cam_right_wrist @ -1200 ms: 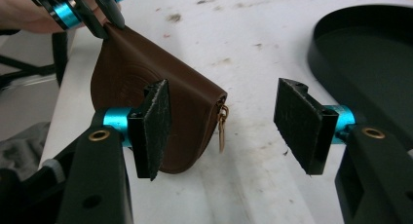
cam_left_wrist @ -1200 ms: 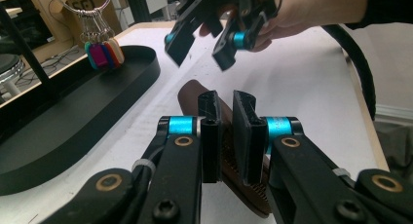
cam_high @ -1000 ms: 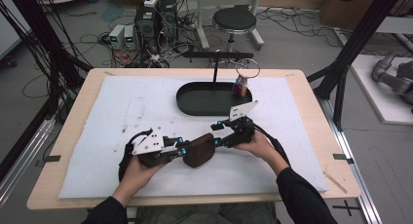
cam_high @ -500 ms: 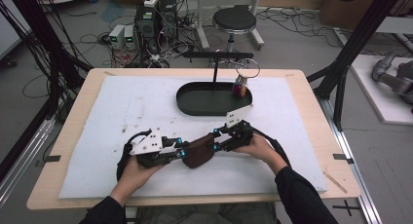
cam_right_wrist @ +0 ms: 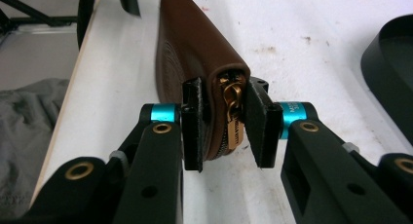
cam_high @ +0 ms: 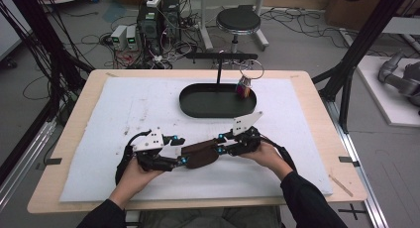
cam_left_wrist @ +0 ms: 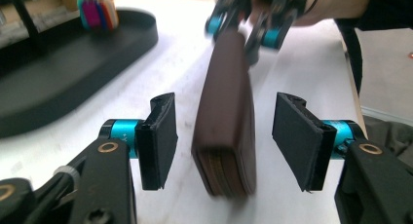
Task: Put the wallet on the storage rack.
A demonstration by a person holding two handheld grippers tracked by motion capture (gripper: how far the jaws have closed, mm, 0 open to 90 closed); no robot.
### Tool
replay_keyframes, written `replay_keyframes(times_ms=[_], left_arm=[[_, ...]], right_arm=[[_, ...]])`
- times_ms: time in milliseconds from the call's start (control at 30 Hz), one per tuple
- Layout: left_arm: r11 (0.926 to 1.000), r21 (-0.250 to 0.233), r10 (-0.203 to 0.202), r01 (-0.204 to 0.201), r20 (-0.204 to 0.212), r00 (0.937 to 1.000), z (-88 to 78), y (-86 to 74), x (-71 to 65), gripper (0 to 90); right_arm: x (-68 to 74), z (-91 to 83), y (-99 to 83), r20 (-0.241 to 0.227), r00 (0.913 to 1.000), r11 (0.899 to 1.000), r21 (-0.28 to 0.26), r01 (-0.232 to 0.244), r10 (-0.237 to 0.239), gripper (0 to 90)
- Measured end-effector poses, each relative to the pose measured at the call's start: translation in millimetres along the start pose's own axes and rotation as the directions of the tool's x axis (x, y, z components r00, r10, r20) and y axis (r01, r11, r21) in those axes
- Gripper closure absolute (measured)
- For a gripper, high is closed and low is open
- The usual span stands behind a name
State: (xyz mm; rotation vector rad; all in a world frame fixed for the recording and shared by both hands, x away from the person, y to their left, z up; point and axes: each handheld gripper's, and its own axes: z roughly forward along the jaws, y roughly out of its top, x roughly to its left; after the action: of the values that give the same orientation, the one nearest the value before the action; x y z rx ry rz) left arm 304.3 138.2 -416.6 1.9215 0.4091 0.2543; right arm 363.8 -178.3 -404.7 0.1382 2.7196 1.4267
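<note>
A brown leather zip pouch [cam_high: 200,155] lies lengthwise between my two grippers near the front of the white mat. My left gripper [cam_high: 179,149] is open; its jaws have just been opening. In the left gripper view the pouch [cam_left_wrist: 229,117] sits between the pads with a gap on each side. My right gripper [cam_high: 219,144] has just been closing its jaws, and they are now shut on the pouch's other end. In the right gripper view its pads [cam_right_wrist: 195,126] press the pouch [cam_right_wrist: 190,44] on both sides of the brass zipper pull [cam_right_wrist: 234,121].
A black oval tray [cam_high: 198,106] lies behind the grippers, with a black T-shaped stand [cam_high: 218,64] rising from it. A key ring with coloured tags [cam_high: 243,86] hangs over the tray's right end. The white mat [cam_high: 99,119] covers most of the wooden table.
The left jaws have opened off the pouch's near end. The right jaws, wide apart a second ago, have closed onto its zipper end. Both hands have stayed about where they were.
</note>
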Motion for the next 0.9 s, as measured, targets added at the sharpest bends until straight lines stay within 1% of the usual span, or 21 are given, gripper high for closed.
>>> replay_keyframes(times_ms=[33,67,133,200,233,267,300,333,367,400,433,467,533,567,633,667,733,767,800,833,900], left_arm=[[0.9998,0.005,-0.018,0.018,-0.001,0.9998,1.3,-2.1,1.3,41.7],[0.9995,0.01,-0.031,0.031,0.001,0.9995,2.2,-4.1,3.2,41.5],[0.9965,0.023,-0.08,0.08,0.015,0.9967,6.8,-7.7,7.3,41.1],[0.9937,0.032,-0.109,0.108,0.029,0.9937,11.3,-11.3,9.9,40.4],[0.9924,0.045,-0.117,0.115,0.038,0.9925,14.4,-12.8,10.4,40.7],[0.9925,0.05,-0.113,0.111,0.05,0.9923,16.2,-13.3,10.1,43.0],[0.9938,0.052,-0.102,0.099,0.059,0.993,16.7,-13.1,9.5,47.6],[0.9958,0.041,-0.084,0.081,0.073,0.9938,17.0,-12.3,7.8,53.3],[0.9968,0.034,-0.075,0.072,0.07,0.9947,16.7,-11.7,6.9,58.7],[0.9973,0.027,-0.07,0.068,0.077,0.9945,15.7,-11.1,7.0,60.0],[0.9969,0.013,-0.078,0.077,0.092,0.9927,14.7,-10.8,7.9,61.9],[0.9966,0.003,-0.082,0.082,0.1,0.9916,13.6,-9.9,8.3,63.1],[0.9976,-0.011,-0.067,0.069,0.115,0.9911,11.0,-7.4,7.9,64.8],[0.9974,-0.026,-0.063,0.067,0.125,0.9902,9.7,-6.1,7.4,65.7],[0.9975,-0.045,-0.048,0.054,0.139,0.9892,7.3,-3.1,6.0,66.7],[0.9976,-0.052,-0.038,0.045,0.138,0.9898,6.1,-1.2,5.0,66.8],[0.9962,-0.079,-0.023,0.035,0.146,0.989,3.6,1.7,4.4,66.9],[0.9959,-0.085,-0.016,0.03,0.152,0.9882,2.4,3.9,3.8,67.0],[0.9957,-0.09,-0.009,0.024,0.155,0.9879,2.2,5.2,3.1,67.0],[0.9959,-0.089,0.002,0.012,0.157,0.9876,1.5,6.7,2.2,67.0],[0.9953,-0.096,0.002,0.013,0.16,0.9872,0.6,7.4,1.9,67.0]], right_arm=[[0.5,-1.5,-0.3,0.003,1.0,1.0,-0.004,0.005,-0.005,72.2],[1.0,-2.9,-0.4,0.003,1.0,1.0,-0.013,-0.001,0.001,72.3],[1.8,-5.3,-0.6,0.01,0.9999,1.0,-0.025,-0.003,0.003,72.4],[2.1,-6.8,-1.3,0.012,0.9999,0.999,-0.034,-0.007,0.008,72.5],[2.4,-7.1,-2.0,0.012,0.9998,0.999,-0.033,-0.014,0.015,72.5],[2.5,-6.9,-2.5,0.014,0.9998,0.999,-0.032,-0.015,0.015,72.5],[2.7,-6.9,-2.8,0.011,0.9998,0.999,-0.027,-0.018,0.019,72.5],[2.7,-6.8,-3.0,0.008,0.9998,0.999,-0.029,-0.019,0.019,72.5],[3.0,-7.1,-3.6,0.016,0.9998,0.999,-0.037,-0.013,0.014,72.5],[2.8,-7.4,-3.7,0.009,0.9998,0.999,-0.041,-0.017,0.018,72.5],[2.7,-8.5,-3.8,0.002,0.9997,0.999,-0.048,-0.025,0.025,72.4],[2.7,-10.0,-3.5,0.002,0.9997,0.998,-0.054,-0.024,0.024,72.2],[3.5,-12.2,-2.7,0.001,0.9999,0.997,-0.07,-0.016,0.016,71.0],[4.2,-13.4,-2.3,-0.003,0.9999,0.997,-0.078,-0.017,0.017,69.9],[4.1,-16.9,-2.0,-0.031,0.9989,0.994,-0.105,-0.038,0.035,65.7],[4.3,-17.6,-1.6,-0.031,0.9985,0.992,-0.115,-0.048,0.045,62.3],[4.3,-18.8,-1.2,-0.035,0.9969,0.989,-0.129,-0.074,0.07,50.2],[4.0,-18.6,-1.1,-0.039,0.9959,0.987,-0.132,-0.086,0.081,48.4],[4.7,-18.1,-1.0,-0.05,0.995,0.987,-0.128,-0.092,0.086,48.1],[4.9,-17.8,-0.9,-0.05,0.9956,0.988,-0.127,-0.085,0.079,47.6],[6.3,-17.9,0.0,-0.062,0.995,0.987,-0.134,-0.086,0.078,48.5]])
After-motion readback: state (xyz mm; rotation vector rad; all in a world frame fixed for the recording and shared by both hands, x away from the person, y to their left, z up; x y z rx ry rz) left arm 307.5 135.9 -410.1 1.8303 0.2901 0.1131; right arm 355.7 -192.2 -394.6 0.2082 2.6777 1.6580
